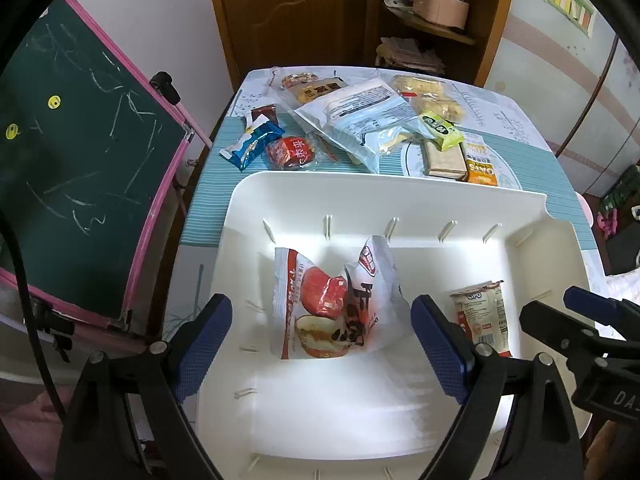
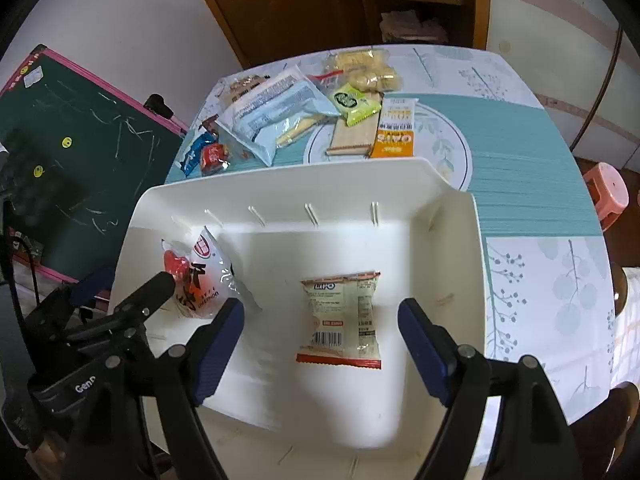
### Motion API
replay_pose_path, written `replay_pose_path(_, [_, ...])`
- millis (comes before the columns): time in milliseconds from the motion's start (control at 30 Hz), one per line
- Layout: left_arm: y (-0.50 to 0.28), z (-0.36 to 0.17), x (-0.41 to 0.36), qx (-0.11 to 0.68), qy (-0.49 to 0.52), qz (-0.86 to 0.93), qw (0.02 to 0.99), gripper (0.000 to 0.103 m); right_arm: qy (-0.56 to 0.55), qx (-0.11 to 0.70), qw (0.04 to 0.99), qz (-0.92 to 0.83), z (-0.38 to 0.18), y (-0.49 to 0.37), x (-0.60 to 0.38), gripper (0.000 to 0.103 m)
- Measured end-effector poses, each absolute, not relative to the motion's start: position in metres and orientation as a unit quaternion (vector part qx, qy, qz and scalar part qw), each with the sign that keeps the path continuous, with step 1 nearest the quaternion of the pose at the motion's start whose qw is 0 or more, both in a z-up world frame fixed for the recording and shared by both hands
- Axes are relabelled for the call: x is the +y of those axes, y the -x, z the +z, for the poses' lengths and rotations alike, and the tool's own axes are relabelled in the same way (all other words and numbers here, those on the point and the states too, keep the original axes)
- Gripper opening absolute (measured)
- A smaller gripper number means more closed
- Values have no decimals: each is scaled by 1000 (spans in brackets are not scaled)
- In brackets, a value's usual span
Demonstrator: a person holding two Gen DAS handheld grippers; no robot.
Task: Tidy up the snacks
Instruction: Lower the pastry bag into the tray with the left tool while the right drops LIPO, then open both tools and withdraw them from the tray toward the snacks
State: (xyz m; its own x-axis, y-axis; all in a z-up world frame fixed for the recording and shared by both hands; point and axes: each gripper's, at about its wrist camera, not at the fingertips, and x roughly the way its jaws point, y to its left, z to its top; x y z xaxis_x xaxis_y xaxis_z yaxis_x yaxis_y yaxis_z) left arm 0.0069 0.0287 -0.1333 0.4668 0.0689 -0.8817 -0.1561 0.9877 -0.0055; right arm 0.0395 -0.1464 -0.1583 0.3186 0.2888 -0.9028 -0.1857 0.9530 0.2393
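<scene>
A white plastic bin [image 1: 400,196] [image 2: 280,178] sits on the near side of the table. Inside lie a red-and-white snack bag [image 1: 332,304] [image 2: 198,280] on the left and a small LIPO packet [image 1: 482,318] [image 2: 344,320] on the right. My left gripper [image 1: 320,336] is open and empty above the red-and-white bag. My right gripper [image 2: 320,340] is open and empty above the LIPO packet. Beyond the bin lie loose snacks: a blue packet [image 1: 256,144], a red packet [image 1: 290,152], a large clear bag [image 1: 360,120] [image 2: 276,116], a green packet [image 1: 442,130] [image 2: 356,102] and an orange oat packet [image 1: 482,164] [image 2: 394,128].
A green chalkboard with a pink frame [image 1: 80,160] [image 2: 80,148] stands left of the table. A wooden door and shelf [image 1: 400,12] are behind the table. A pink stool [image 2: 608,192] is at the right. The patterned tablecloth [image 2: 540,160] extends right of the bin.
</scene>
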Motion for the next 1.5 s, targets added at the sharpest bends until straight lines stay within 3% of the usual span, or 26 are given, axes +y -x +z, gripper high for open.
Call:
replay_pose_path(1167, [-15,-143,27,547,44,63,833,91,-32,565,812,144,-157,-39,-141,80])
replay_pose_path(1500, [-25,-119,35,526,79,36,846,98,-35,545,827,131,-142,-46,-149,80])
